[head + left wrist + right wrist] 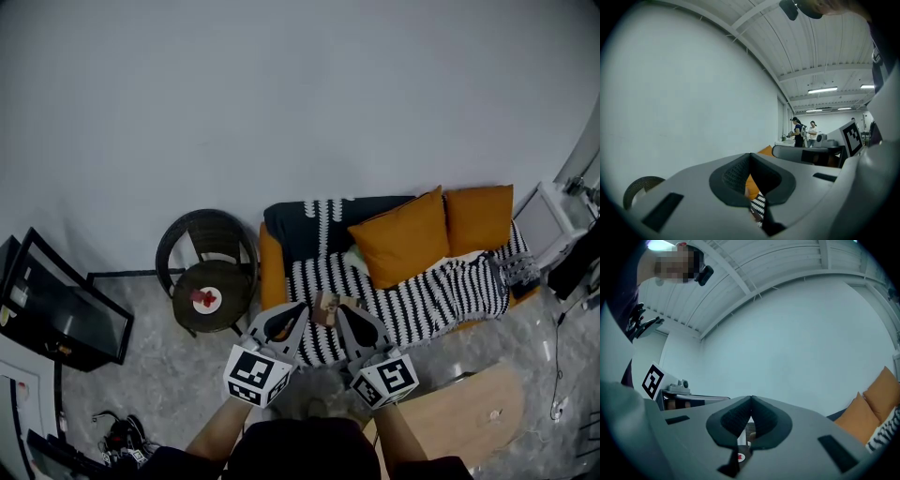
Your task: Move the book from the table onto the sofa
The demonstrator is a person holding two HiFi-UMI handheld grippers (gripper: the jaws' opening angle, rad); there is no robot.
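Squeezing the book (324,307) between left gripper (301,308) and right gripper (340,309), each closed and empty-jawed, over the front edge of the striped sofa (441,292); already off the wooden table (480,412), only awaiting setting down.

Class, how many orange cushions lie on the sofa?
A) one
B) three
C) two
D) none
C: the sofa carries a tilted orange cushion and a second orange cushion right beside it, and no other.
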